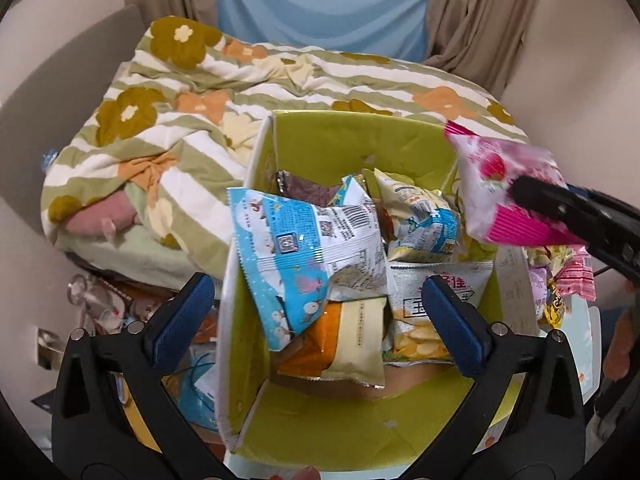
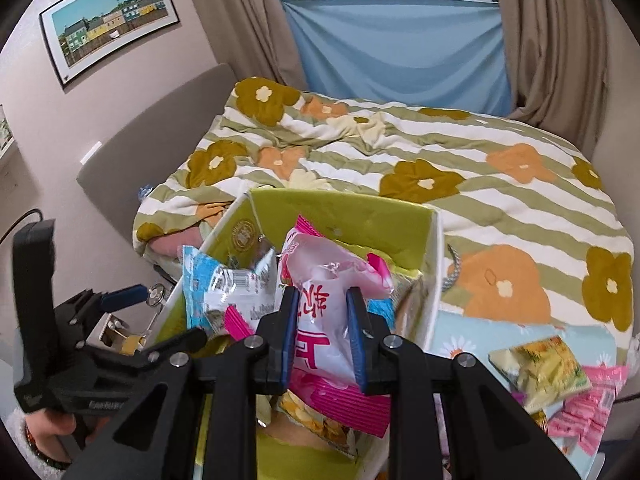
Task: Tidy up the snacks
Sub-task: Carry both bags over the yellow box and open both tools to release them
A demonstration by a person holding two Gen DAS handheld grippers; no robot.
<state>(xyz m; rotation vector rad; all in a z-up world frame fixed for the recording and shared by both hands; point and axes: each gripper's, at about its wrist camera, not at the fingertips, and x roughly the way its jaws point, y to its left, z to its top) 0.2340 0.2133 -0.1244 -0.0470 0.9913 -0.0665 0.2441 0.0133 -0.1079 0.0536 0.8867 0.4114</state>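
Observation:
A box with green inner walls [image 1: 360, 136] holds several snack packets, with a blue and white packet [image 1: 296, 248] on top. My left gripper [image 1: 316, 312] is open and empty, its jaws spread over the box's near part. My right gripper [image 2: 322, 300] is shut on a pink and white snack packet [image 2: 324, 276] and holds it above the box [image 2: 360, 216]. In the left wrist view that pink packet [image 1: 504, 188] hangs over the box's right wall, held by the right gripper [image 1: 532, 196].
A bed with a green-striped flowered quilt [image 2: 440, 152] lies behind the box. More loose snacks, a yellow packet [image 2: 540, 372] and pink packets [image 2: 588, 408], lie on a light blue surface right of the box. Clutter sits left of the box [image 1: 104, 300].

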